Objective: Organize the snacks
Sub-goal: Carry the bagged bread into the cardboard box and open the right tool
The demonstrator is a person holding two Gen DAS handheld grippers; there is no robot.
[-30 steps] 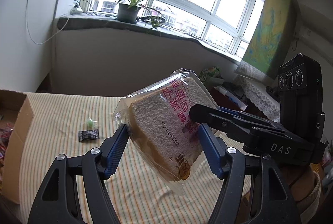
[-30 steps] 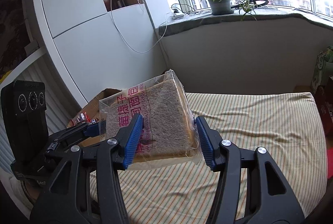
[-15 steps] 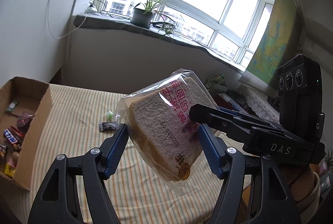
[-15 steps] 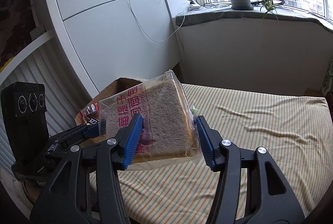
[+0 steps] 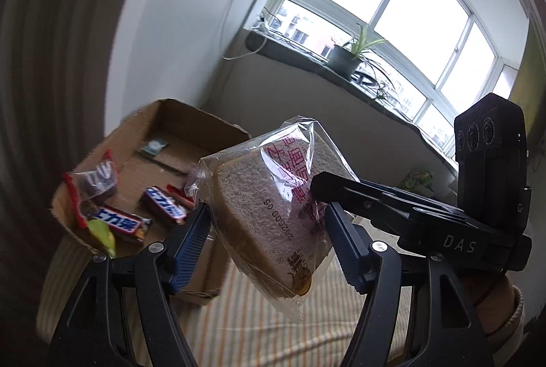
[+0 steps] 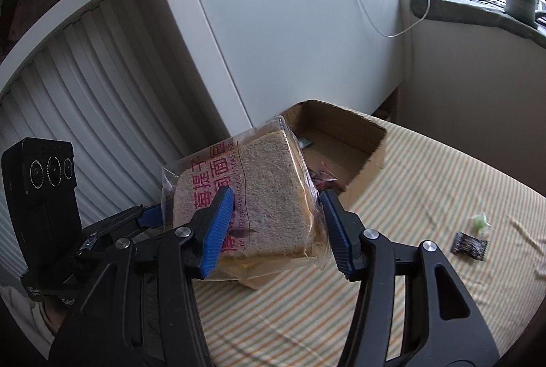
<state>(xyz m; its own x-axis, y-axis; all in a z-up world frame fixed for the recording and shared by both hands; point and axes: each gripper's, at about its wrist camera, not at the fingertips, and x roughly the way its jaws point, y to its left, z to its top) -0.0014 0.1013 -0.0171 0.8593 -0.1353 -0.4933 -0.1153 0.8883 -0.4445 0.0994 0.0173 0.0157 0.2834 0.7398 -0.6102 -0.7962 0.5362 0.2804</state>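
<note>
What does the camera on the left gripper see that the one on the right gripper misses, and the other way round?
Only the left wrist view shows the candy bars lying inside the box, and the right gripper's camera block.

Only the right wrist view shows the loose dark wrapper and small green candy on the striped cloth, and the left gripper's camera block.

Both show the bagged bread held between both grippers, the cardboard box behind it, and the potted plant on the windowsill.
</note>
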